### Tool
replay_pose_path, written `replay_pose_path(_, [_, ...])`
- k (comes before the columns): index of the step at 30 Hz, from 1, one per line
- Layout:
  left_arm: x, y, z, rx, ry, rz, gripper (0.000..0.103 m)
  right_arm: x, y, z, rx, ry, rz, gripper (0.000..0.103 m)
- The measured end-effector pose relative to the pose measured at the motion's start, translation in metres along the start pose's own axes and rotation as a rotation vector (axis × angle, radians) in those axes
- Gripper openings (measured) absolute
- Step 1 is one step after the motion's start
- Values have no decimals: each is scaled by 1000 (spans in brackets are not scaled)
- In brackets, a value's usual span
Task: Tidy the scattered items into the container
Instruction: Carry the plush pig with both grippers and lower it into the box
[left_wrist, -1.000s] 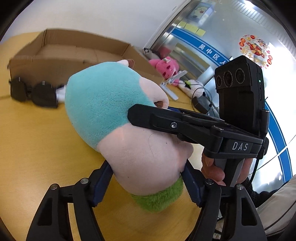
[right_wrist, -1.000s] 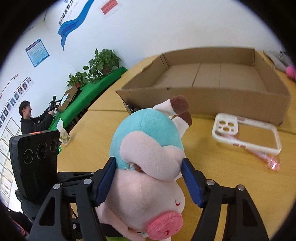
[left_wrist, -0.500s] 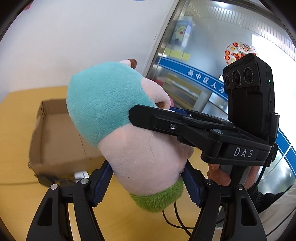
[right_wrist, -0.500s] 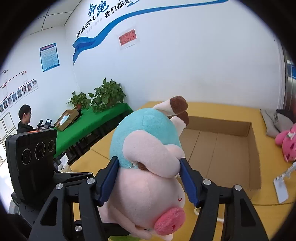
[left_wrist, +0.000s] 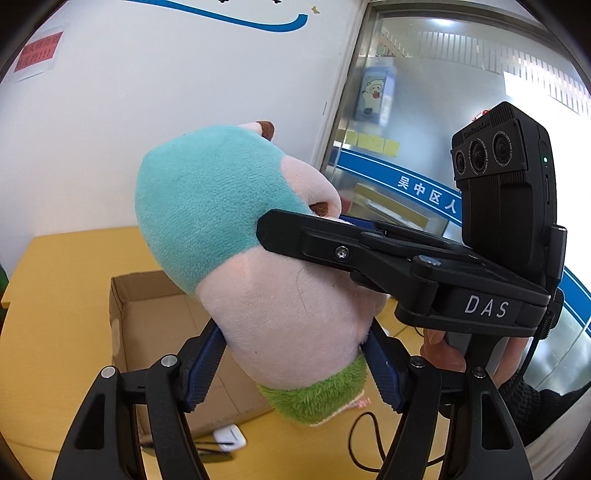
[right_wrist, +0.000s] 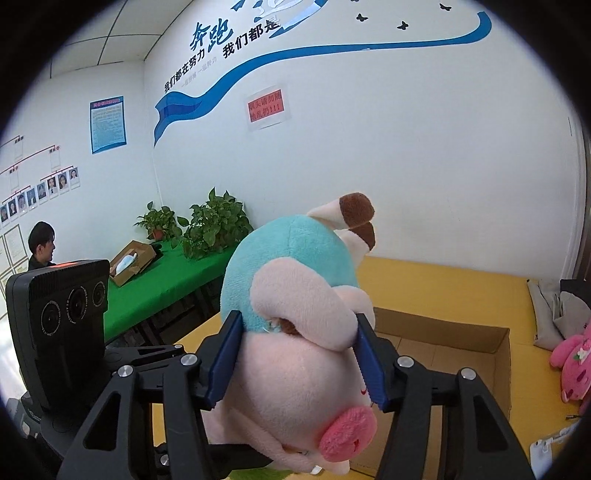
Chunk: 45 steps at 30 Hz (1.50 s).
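Note:
A plush pig (left_wrist: 236, 236) with a teal body, pink head and green collar hangs in the air, held from two sides. My left gripper (left_wrist: 295, 354) has its blue pads pressed on the pink head. My right gripper (right_wrist: 295, 350) clamps the pig (right_wrist: 291, 295) around the neck, and its jaws are closing further into the plush. The open cardboard box (left_wrist: 147, 314) lies on the yellow table below and beyond the pig. In the right wrist view the box (right_wrist: 461, 343) shows behind the pig's head.
A white earbud case (left_wrist: 229, 437) and a black cable (left_wrist: 362, 443) lie in front of the box. A pink plush toy (right_wrist: 572, 362), a grey cloth (right_wrist: 550, 310) and a white phone case (right_wrist: 550, 452) lie to the right. A person (right_wrist: 40, 247) sits far left.
Both grippers have risen with the pig between them, so the box now lies lower in view and more wall shows. The right jaws have squeezed in slightly.

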<state>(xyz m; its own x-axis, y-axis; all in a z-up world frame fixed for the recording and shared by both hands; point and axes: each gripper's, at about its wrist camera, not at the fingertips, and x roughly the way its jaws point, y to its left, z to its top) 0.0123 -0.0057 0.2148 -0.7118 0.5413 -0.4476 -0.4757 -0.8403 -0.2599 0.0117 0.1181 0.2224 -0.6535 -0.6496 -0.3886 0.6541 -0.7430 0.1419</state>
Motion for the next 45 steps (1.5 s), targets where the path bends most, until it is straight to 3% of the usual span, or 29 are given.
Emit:
replay_pose_path(9, [45,67,58,-35,60,11,76,67,-40,42,33,22,17,57])
replay_pose_path(14, [89,109,68,-73,133,14,76,121,-71,49,74,68,12,57])
replay_pose_path(19, [141,150,43,-129,245,-3,76,173,-102,23,134,147,-1,57])
replay_pose_path(28, [217,222,-21,-282,443,3,76,271,-143,-61,260,338,-20,57])
replay_pose_path(32, [234,237,-35,-323,515,62,76,300,-151,-85,313,375,-5,57])
replay_pose_path(36, [253,238,-38,-297,601,168,72,320,-143,-101,263,402,-41,58])
replay_pose_path(40, [250,237,-42,-311,597,176,72,325,-143,-112,250,417,-40,58])
replay_pose_path(45, [243,238,-40,-287,589,196,72,315,-158,-114,335,431,14,58])
